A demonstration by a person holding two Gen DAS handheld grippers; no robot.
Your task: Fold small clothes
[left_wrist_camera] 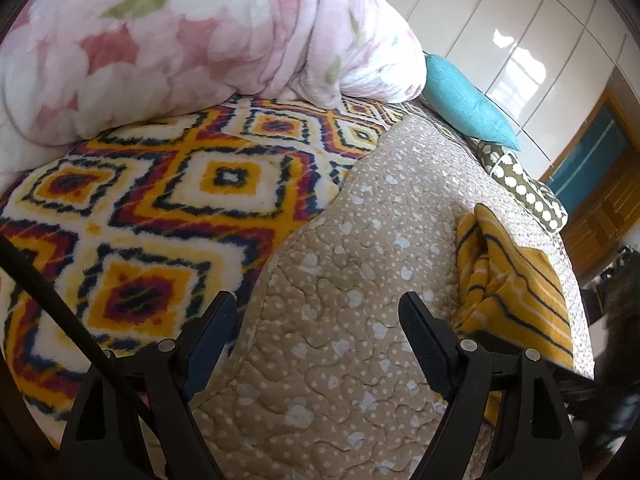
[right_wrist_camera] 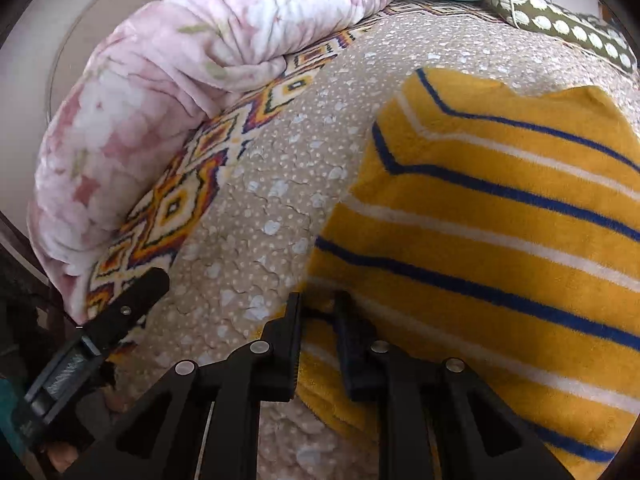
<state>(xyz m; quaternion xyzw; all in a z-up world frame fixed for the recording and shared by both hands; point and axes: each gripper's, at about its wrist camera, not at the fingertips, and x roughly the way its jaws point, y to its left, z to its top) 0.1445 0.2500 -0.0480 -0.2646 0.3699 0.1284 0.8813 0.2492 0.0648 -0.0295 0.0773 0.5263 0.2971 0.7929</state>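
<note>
A yellow garment with blue and white stripes (right_wrist_camera: 500, 216) lies on the beige quilted bedspread (right_wrist_camera: 272, 168). My right gripper (right_wrist_camera: 318, 304) is shut on the garment's near left edge, with fabric pinched between the jaws. In the left wrist view the garment (left_wrist_camera: 516, 280) lies bunched at the right. My left gripper (left_wrist_camera: 316, 308) is open and empty, held over the bedspread (left_wrist_camera: 344, 320) to the left of the garment. It also shows in the right wrist view (right_wrist_camera: 132, 300) at the lower left.
A patterned yellow, red and navy blanket (left_wrist_camera: 160, 208) covers the bed's left part. A pink floral duvet (left_wrist_camera: 180, 36) is heaped at the back. A teal pillow (left_wrist_camera: 464, 100) and a green dotted cushion (left_wrist_camera: 524, 188) lie at the far right. White wardrobe doors (left_wrist_camera: 520, 20) stand behind.
</note>
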